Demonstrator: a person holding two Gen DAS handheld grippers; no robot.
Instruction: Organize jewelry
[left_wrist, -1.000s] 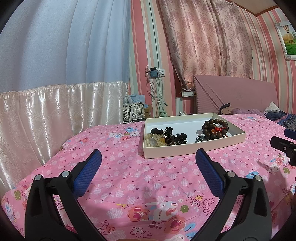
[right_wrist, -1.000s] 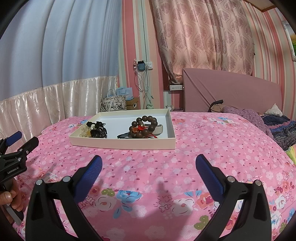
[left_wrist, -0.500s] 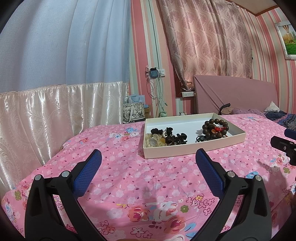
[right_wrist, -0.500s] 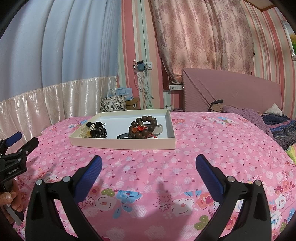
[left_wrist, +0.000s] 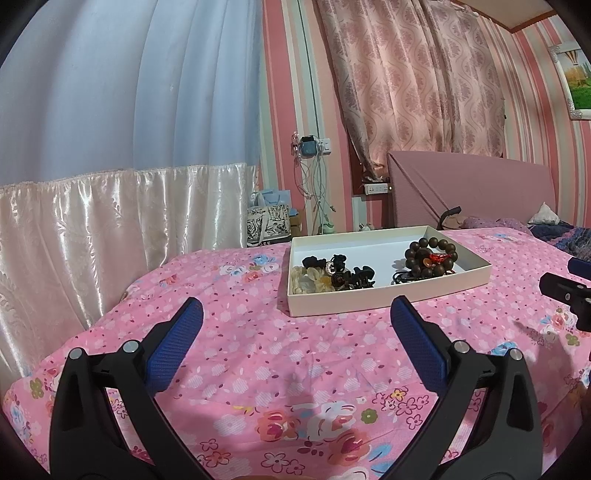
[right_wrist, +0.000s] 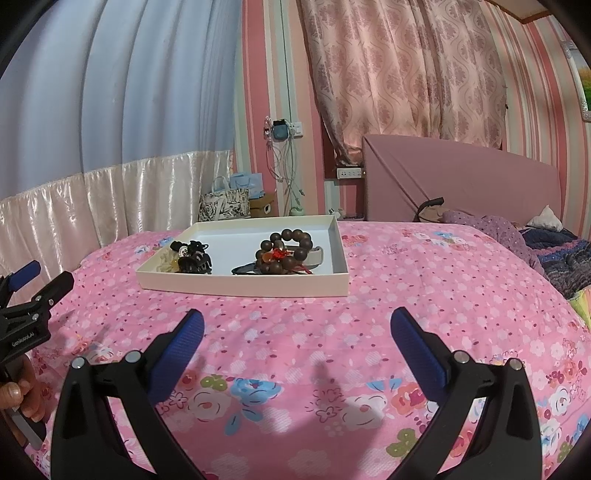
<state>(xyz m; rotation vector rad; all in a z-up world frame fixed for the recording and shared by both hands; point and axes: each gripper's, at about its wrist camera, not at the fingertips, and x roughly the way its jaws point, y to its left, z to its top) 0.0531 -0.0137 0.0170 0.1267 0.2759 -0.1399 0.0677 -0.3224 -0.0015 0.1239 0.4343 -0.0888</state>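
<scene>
A shallow white tray (left_wrist: 373, 297) (right_wrist: 243, 286) lies on the pink floral bedspread. In it are a brown wooden bead bracelet with a red knot (left_wrist: 430, 256) (right_wrist: 286, 251), black hair claws (left_wrist: 354, 277) (right_wrist: 194, 256), pale yellow clips (left_wrist: 310, 278) (right_wrist: 166, 264) and a thin black band (right_wrist: 245, 270). My left gripper (left_wrist: 295, 317) is open and empty, short of the tray's near left corner. My right gripper (right_wrist: 295, 325) is open and empty, short of the tray's near edge.
The bedspread (right_wrist: 424, 295) covers the bed all round the tray. A pink headboard (right_wrist: 461, 184) and dark bedding (right_wrist: 565, 258) are at the far right. Bags (right_wrist: 225, 206) and a satin curtain (left_wrist: 110, 221) stand past the bed's far side.
</scene>
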